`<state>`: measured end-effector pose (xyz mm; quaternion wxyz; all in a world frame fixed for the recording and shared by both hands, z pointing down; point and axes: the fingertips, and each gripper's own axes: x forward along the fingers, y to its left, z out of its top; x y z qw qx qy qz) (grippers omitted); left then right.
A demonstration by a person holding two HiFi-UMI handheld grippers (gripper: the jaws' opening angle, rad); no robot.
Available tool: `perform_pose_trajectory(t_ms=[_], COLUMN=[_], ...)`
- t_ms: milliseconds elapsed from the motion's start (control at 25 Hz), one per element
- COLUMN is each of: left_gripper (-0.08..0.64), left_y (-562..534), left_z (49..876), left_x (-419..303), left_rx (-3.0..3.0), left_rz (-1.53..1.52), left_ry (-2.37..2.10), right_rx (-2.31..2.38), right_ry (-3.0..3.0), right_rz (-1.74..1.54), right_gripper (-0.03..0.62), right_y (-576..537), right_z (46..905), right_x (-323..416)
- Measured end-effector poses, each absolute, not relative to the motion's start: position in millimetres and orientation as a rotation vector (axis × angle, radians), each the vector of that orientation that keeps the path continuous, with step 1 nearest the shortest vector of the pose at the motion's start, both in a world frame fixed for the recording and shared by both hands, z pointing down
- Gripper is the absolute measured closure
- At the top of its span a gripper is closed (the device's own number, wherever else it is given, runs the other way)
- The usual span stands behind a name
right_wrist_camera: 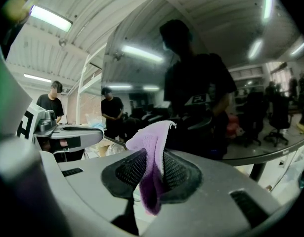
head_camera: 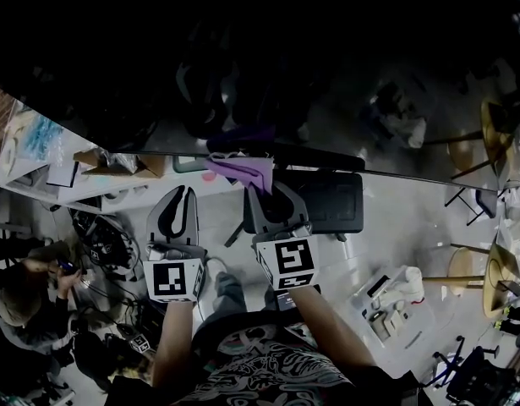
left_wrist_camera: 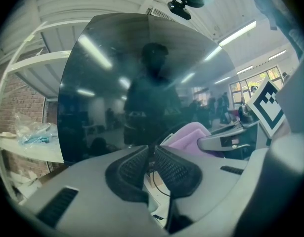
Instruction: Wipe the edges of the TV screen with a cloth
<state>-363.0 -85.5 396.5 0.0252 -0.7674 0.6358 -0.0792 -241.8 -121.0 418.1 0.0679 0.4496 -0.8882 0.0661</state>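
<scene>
The TV screen [head_camera: 243, 57] is a dark glossy panel that fills the top of the head view; its near edge [head_camera: 395, 176] runs across the middle. My right gripper [head_camera: 261, 189] is shut on a purple cloth [head_camera: 241, 169], and the cloth lies against that edge. In the right gripper view the cloth [right_wrist_camera: 154, 142] sticks up between the pads, with the screen [right_wrist_camera: 216, 58] close ahead. My left gripper [head_camera: 185, 194] sits just left of the right one, below the edge, shut with nothing in it. In the left gripper view its tips [left_wrist_camera: 152, 149] meet before the screen [left_wrist_camera: 117, 83], with the cloth [left_wrist_camera: 189, 135] to the right.
A white shelf [head_camera: 31, 142] with plastic bags stands at the left. A person [head_camera: 23, 303] crouches at the lower left beside tangled cables [head_camera: 99, 244]. A black chair seat [head_camera: 331, 201] lies under the screen edge, a white device [head_camera: 391, 299] lies on the floor, and round stools [head_camera: 496, 134] stand at the right.
</scene>
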Motion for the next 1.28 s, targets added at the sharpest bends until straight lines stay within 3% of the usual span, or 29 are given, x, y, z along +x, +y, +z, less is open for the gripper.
perform_pose_trajectory(t_ms=[1280], left_gripper=[0.509], left_y=[-108.6], left_z=[404.5], left_x=[-285.8], left_rx=[-2.457], left_rz=[-0.266], left_ry=[1.824], right_rx=[1.505], right_ry=[-2.614], right_rz=[0.243], right_gripper=[0.491], right_y=[-138.4], right_z=[428.9], right_x=[-159.3])
